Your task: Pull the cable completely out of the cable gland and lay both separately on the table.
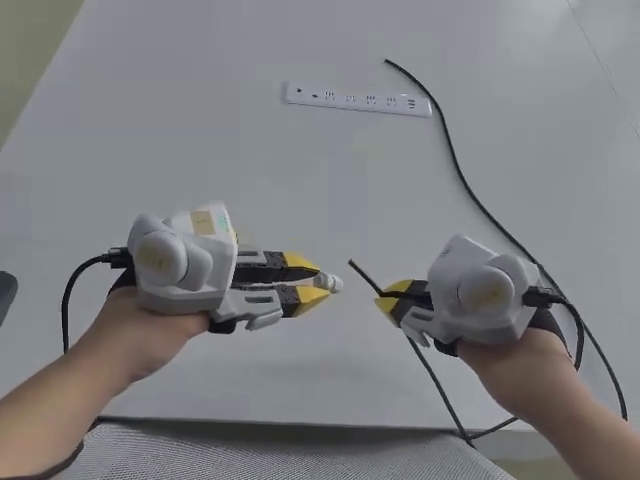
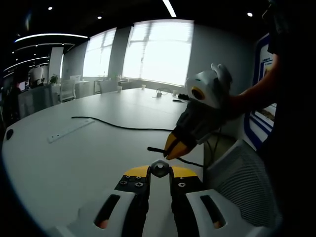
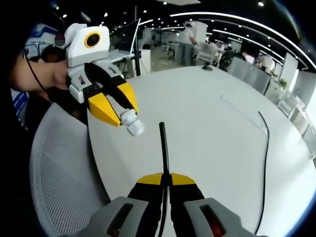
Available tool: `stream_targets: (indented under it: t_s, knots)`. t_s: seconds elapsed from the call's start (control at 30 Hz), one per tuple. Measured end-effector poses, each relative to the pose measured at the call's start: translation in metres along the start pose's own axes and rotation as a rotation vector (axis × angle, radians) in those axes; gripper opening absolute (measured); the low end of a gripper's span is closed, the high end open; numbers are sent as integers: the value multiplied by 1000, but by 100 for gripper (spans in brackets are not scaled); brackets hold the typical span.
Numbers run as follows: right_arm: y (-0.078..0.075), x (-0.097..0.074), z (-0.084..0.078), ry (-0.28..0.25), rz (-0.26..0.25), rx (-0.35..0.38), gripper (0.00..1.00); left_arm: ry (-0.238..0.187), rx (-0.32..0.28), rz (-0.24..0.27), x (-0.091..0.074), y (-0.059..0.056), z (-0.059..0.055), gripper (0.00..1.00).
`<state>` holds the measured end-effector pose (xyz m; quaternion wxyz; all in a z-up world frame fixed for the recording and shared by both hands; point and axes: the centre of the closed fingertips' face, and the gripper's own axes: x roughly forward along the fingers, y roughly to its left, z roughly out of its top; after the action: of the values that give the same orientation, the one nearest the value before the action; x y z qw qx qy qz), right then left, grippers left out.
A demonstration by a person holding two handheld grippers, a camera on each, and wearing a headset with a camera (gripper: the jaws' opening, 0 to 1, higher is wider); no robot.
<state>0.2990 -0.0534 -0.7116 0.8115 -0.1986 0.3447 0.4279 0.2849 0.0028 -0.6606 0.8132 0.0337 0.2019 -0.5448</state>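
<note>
Grey mesh chair back (image 1: 250, 450): nearest the person, below the worktop's edge.
Left claw (image 1: 322, 284): pinched tight on the small pale plastic cable gland (image 1: 334, 284), held up in the air so it can't drop.
Right claw (image 1: 385, 298): squeezed shut on the thin black cable (image 1: 362, 276). The cable's loose end pokes out toward the gland.
Gap: the cable tip and the gland are apart, so I think the pulling is done. Both are not yet laid down.
White worktop (image 1: 200, 130): bare under the claws, with room for both.
Far off: a white power strip (image 1: 358, 100) and a long black cord (image 1: 470, 195).
Hard to see: the cable's other end drops past the edge. The gland's hole is too small to make out.
</note>
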Motion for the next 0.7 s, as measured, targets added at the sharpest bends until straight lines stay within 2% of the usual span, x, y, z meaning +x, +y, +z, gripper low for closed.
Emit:
stream_targets:
  t_s: [0.13, 0.37, 0.57, 0.7]
  knots:
    - [-5, 0, 2, 11, -7, -7, 0, -5, -6, -3, 1, 0, -2, 16]
    - [-13, 2, 4, 26, -23, 26, 0, -2, -8, -2, 1, 4, -11, 16]
    - [-20, 4, 14, 23, -29, 55, 0, 2, -18, 4, 0, 6, -20, 16]
    - [-24, 6, 22, 23, -31, 42, 0, -7, -27, 11, 0, 7, -22, 16]
